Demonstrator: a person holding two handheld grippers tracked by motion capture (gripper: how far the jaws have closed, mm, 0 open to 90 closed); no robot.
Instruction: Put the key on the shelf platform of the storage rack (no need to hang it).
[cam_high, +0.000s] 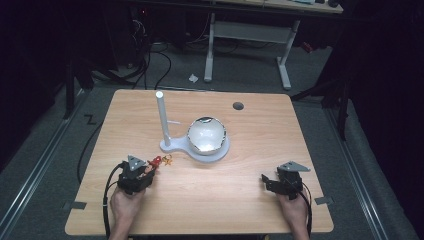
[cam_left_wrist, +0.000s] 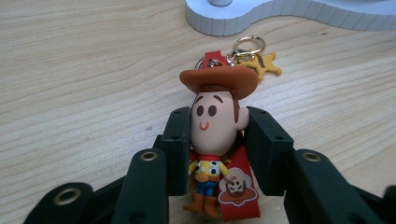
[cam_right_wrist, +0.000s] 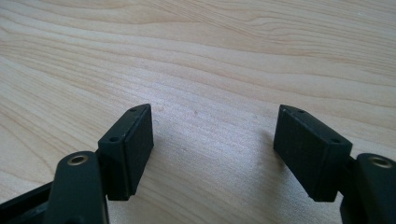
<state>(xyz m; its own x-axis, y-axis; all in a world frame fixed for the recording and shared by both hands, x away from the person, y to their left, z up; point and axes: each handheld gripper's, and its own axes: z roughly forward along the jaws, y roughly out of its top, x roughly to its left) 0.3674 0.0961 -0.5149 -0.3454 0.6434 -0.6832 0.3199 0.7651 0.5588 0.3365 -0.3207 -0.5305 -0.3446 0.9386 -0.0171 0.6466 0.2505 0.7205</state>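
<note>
1. The wooden desk (cam_high: 240, 190) carries everything; both tools sit near its front edge, well apart from each other.
2. A white stand (cam_high: 196, 148) with an upright post (cam_high: 162, 117) lies ahead of the left tool, a shiny bowl (cam_high: 206, 134) resting on its round base.
3. The right tool (cam_high: 267, 181) hovers low over bare wood, its jaws spread wide with nothing between them.
4. The left tool (cam_left_wrist: 219, 140) pinches a cowboy figure keychain (cam_left_wrist: 215, 122) by the head, jaws pressed against both sides.
5. A red strap (cam_left_wrist: 238, 186) lies beneath the figure, apparently attached to it.
6. Just beyond the hat, a gold clasp (cam_left_wrist: 249, 45) and a star charm (cam_left_wrist: 264, 65) rest on the wood.
</note>
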